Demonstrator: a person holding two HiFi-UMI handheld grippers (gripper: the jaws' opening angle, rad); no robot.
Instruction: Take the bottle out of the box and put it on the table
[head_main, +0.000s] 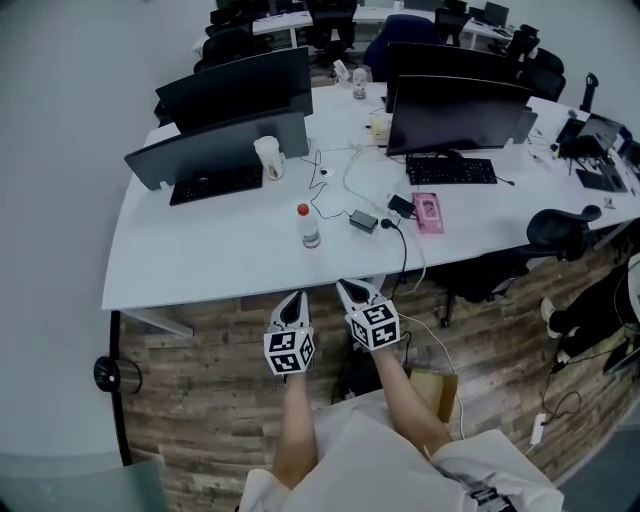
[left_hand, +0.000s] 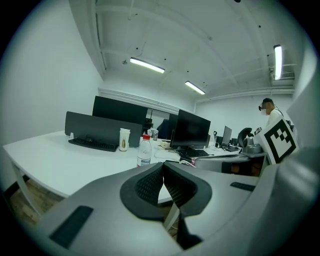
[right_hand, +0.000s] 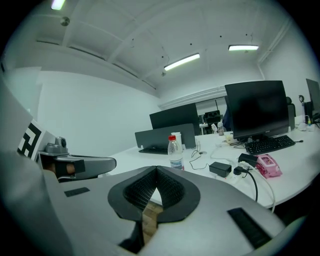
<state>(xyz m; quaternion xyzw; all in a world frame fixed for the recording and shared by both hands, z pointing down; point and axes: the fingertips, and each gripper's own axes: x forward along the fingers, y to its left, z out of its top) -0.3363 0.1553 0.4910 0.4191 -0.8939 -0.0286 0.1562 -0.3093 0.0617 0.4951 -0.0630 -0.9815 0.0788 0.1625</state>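
A clear plastic bottle with a red cap stands upright on the white table, close to its near edge. It also shows ahead of both grippers, as the bottle in the left gripper view and the bottle in the right gripper view. My left gripper and right gripper hang side by side just off the table's near edge, short of the bottle. The left gripper has its pads pressed together with nothing between them. The right gripper is likewise shut and empty.
On the table are black monitors, keyboards, a white cup, a black power adapter with cables and a pink pack. A brown cardboard box sits on the wooden floor beside my right arm. Office chairs stand at the right.
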